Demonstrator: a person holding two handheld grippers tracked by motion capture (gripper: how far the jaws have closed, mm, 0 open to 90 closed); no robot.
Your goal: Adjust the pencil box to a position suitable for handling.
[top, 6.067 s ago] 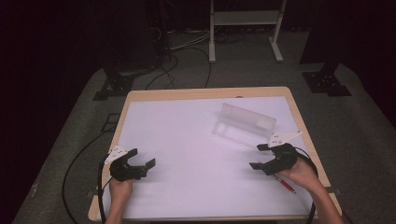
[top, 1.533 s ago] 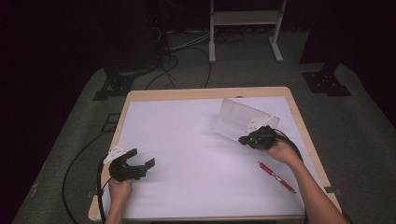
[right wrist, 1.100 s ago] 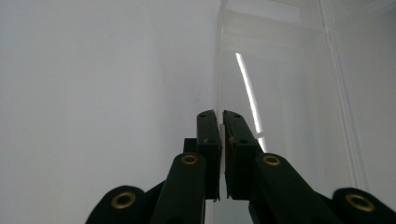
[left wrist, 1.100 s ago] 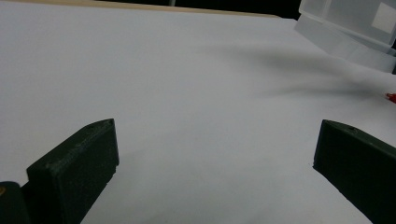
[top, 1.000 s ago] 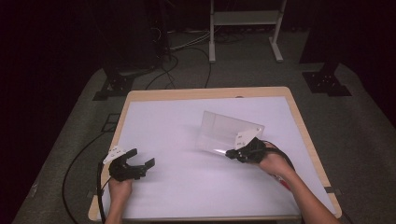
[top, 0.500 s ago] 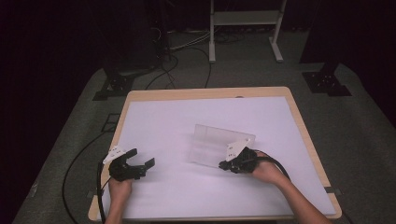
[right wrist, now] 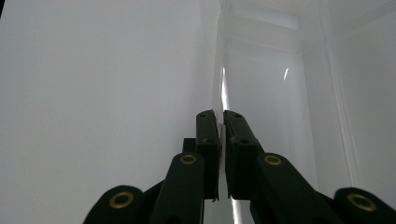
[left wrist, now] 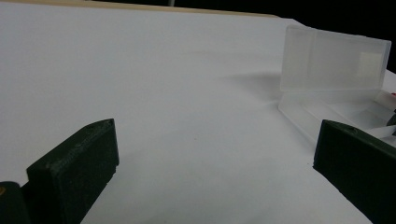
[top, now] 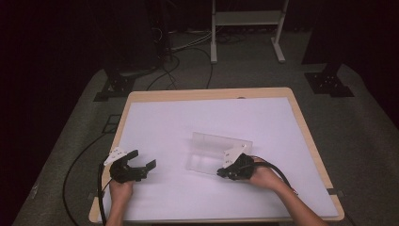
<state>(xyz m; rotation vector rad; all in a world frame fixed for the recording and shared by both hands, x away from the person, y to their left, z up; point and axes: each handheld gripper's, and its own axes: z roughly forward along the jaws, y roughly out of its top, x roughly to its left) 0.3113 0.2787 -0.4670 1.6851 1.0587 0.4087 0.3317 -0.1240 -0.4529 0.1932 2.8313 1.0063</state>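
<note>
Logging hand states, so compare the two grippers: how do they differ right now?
The left gripper has its jaws wide apart, holding nothing; the right gripper is shut on a wall of the clear box. The left sits apart from the box; the right touches it. Both are black, hand-held, low over the white table.

A wooden-edged table (top: 301, 122) is seen at the centre of the high view, covered almost wholly by a white sheet (top: 188, 127). A clear plastic box (top: 214, 153), its lid stood open, is set on the sheet right of centre, toward the lower part of the frame.
</note>
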